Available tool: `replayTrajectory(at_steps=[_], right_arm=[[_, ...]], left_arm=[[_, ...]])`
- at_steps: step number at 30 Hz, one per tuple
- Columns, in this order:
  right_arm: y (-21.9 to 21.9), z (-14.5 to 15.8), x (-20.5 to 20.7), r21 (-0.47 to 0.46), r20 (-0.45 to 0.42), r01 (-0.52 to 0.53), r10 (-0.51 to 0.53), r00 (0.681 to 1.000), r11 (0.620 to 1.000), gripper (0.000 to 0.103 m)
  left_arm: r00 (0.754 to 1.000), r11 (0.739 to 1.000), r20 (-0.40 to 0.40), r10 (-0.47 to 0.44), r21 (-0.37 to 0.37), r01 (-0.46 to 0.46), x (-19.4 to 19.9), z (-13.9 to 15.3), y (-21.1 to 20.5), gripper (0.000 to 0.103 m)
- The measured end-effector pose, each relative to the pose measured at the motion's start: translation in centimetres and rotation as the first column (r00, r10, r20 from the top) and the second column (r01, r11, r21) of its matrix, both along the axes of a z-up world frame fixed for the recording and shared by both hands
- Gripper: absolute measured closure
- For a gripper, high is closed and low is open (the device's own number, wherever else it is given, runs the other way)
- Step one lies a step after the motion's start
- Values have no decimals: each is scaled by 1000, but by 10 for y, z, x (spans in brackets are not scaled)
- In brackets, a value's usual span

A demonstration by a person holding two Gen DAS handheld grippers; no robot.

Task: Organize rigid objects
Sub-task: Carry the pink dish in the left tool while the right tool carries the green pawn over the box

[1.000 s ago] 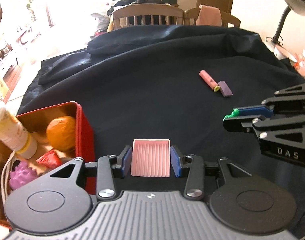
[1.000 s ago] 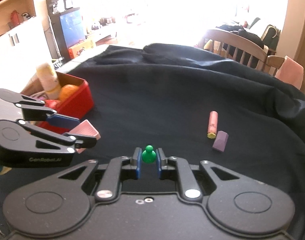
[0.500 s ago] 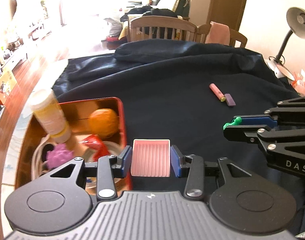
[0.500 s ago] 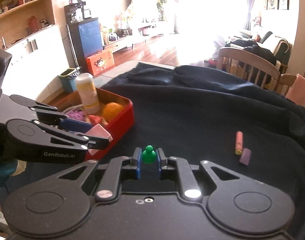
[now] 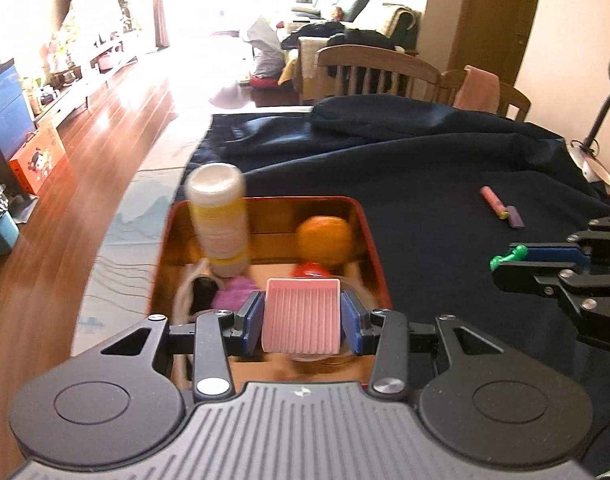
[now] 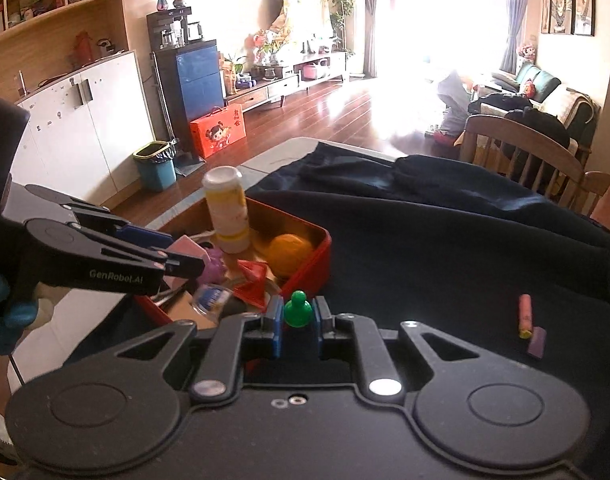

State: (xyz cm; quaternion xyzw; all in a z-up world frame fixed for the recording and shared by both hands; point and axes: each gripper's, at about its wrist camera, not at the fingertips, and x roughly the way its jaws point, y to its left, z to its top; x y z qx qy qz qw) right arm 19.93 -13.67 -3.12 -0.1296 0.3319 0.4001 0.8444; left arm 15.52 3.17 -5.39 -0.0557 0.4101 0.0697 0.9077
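Observation:
My left gripper (image 5: 301, 317) is shut on a pink ribbed tray piece (image 5: 301, 314) and holds it above the red box (image 5: 369, 236). In the right wrist view the left gripper (image 6: 185, 258) hangs over the box (image 6: 319, 258). My right gripper (image 6: 299, 316) is shut on a green pawn (image 6: 298, 309), just right of the box; it shows in the left wrist view (image 5: 505, 260) too. The box holds a yellow-labelled bottle (image 5: 219, 220), an orange (image 5: 325, 236), a purple toy (image 6: 215, 266) and a red piece (image 6: 253, 280).
A pink cylinder (image 5: 493, 200) and a purple block (image 5: 515, 216) lie together on the dark cloth (image 5: 425, 184) to the right. Wooden chairs (image 5: 377, 72) stand behind the table. A desk lamp (image 5: 601, 120) stands at the far right. The table's left edge drops to the floor.
Both grippers rose and swung left. My left gripper with the pink piece went from beside the red box to above it. The right gripper with the pawn came close to the box.

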Motion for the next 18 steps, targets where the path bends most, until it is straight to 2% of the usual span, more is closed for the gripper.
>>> replayTrajectory(at_steps=[12, 18], right_arm=[[65, -11, 5, -7, -19, -9, 8, 1000, 1000, 89], [99, -28, 15, -59, -24, -21, 19, 1000, 998, 89]], left_arm=[[999, 999, -27, 30, 16, -30, 12, -11, 62, 62], [998, 1000, -50, 26, 5, -26, 28, -21, 85, 62]])
